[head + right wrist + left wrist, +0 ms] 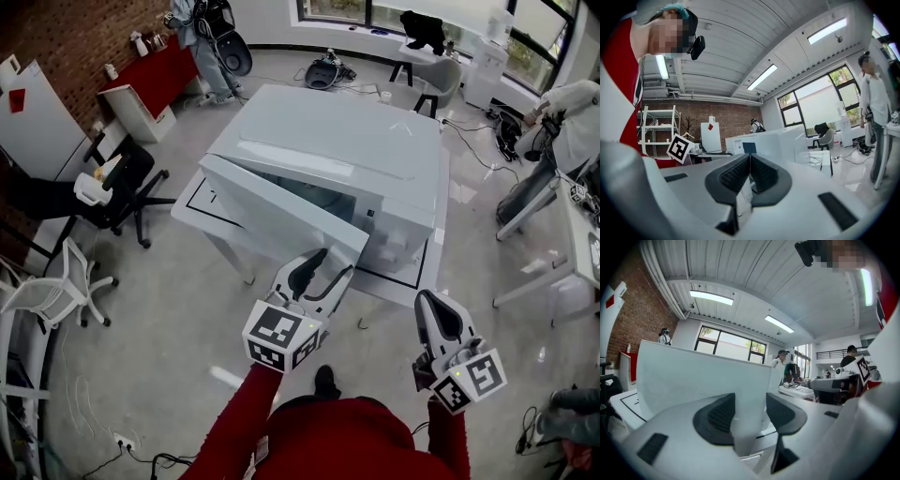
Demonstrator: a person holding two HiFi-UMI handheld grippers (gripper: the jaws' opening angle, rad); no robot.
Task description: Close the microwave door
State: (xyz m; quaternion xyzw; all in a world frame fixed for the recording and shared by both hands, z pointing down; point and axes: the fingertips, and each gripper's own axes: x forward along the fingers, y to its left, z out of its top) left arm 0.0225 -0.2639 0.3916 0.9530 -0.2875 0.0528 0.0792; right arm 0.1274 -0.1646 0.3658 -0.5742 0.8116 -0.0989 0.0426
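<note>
A large white microwave stands on a white table. Its door hangs partly open, swung out toward me. My left gripper reaches up to the door's free end and its jaws straddle that edge. In the left gripper view the white door fills the gap between the dark pads of the left gripper. My right gripper hovers low at the right, apart from the microwave, its jaws pressed together on nothing. In the right gripper view the right gripper points toward the microwave.
A black office chair and a white chair stand left of the table. A desk and a person are at the right. Cables lie on the grey floor behind the microwave.
</note>
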